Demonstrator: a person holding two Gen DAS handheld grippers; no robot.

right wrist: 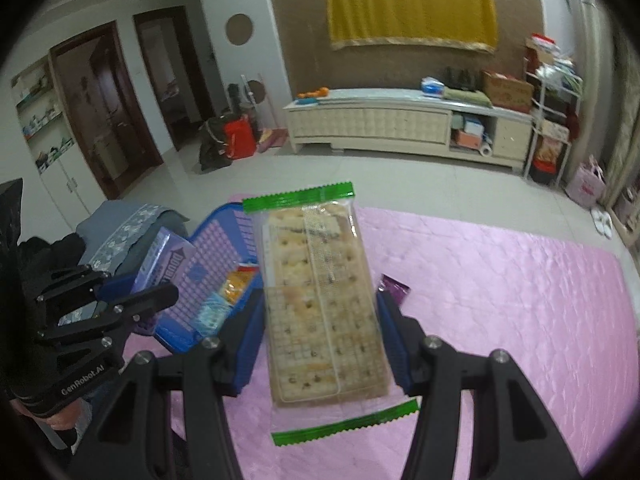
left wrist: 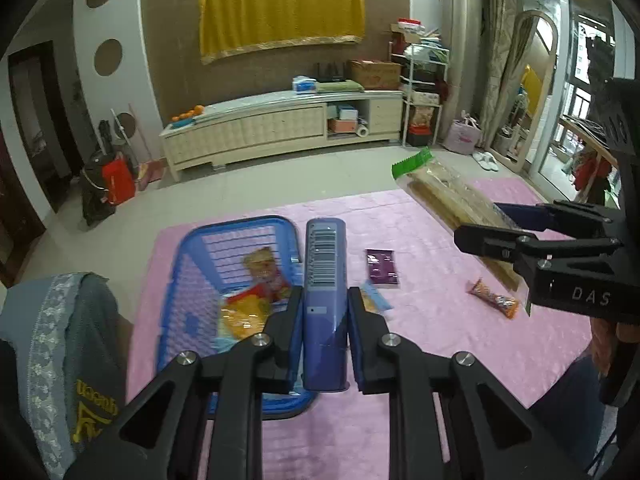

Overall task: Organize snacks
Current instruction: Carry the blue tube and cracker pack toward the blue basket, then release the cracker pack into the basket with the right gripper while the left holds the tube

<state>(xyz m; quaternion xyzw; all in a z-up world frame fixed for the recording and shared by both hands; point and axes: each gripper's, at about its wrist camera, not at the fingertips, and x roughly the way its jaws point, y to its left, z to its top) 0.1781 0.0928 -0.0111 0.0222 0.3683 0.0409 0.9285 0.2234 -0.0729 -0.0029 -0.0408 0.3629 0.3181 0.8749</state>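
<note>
My left gripper [left wrist: 325, 322] is shut on a long purple snack box [left wrist: 325, 296] with a barcode, held above the right rim of the blue basket [left wrist: 240, 232]. The basket holds several snack packets [left wrist: 262, 280]. My right gripper [right wrist: 320, 340] is shut on a clear cracker pack with green ends [right wrist: 322, 300], held above the pink mat; the pack also shows in the left wrist view [left wrist: 448, 196]. The left gripper with the purple box [right wrist: 160, 264] shows at the left of the right wrist view, beside the basket [right wrist: 224, 224].
On the pink mat [left wrist: 420, 344] lie a dark purple packet [left wrist: 382, 267], an orange wrapped bar [left wrist: 495, 298] and a small blue-edged packet [left wrist: 376, 298]. A grey cloth-covered seat [left wrist: 76, 328] stands left of the basket. A TV cabinet [left wrist: 280, 120] lines the far wall.
</note>
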